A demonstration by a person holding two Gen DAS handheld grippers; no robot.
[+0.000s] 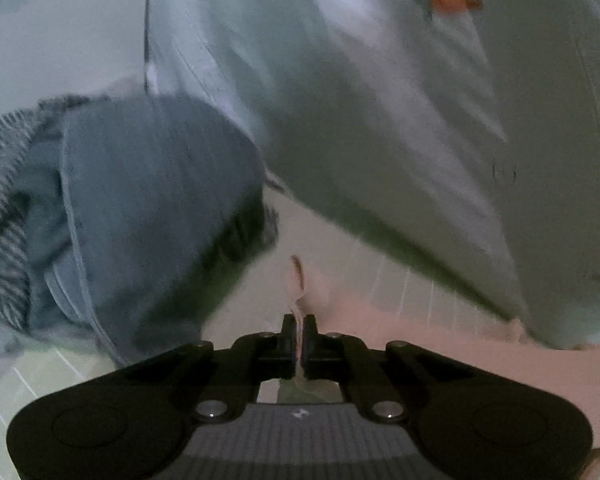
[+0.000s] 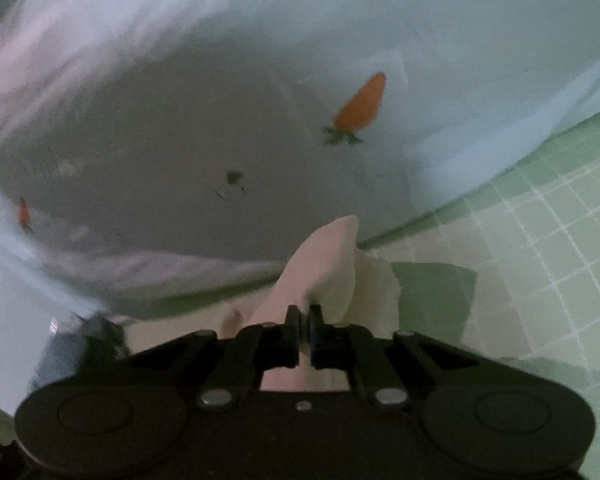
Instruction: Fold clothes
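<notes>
Pink cloth [image 1: 440, 344] stretches between my tools: left tool [image 1: 299, 340] pinches one edge, right tool [image 2: 305, 330] pinches another, above the green table [image 2: 540, 240].

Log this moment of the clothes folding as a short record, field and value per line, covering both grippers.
left gripper: shut on an edge of the pale pink garment
right gripper: shut on a bunched fold of the same pale pink cloth
nearby cloth: white fabric with carrot print beyond both grippers
other clothes: grey-blue garment on the left in the left wrist view, over a striped knit piece
surface: green grid mat
image quality: motion blur in both views
</notes>
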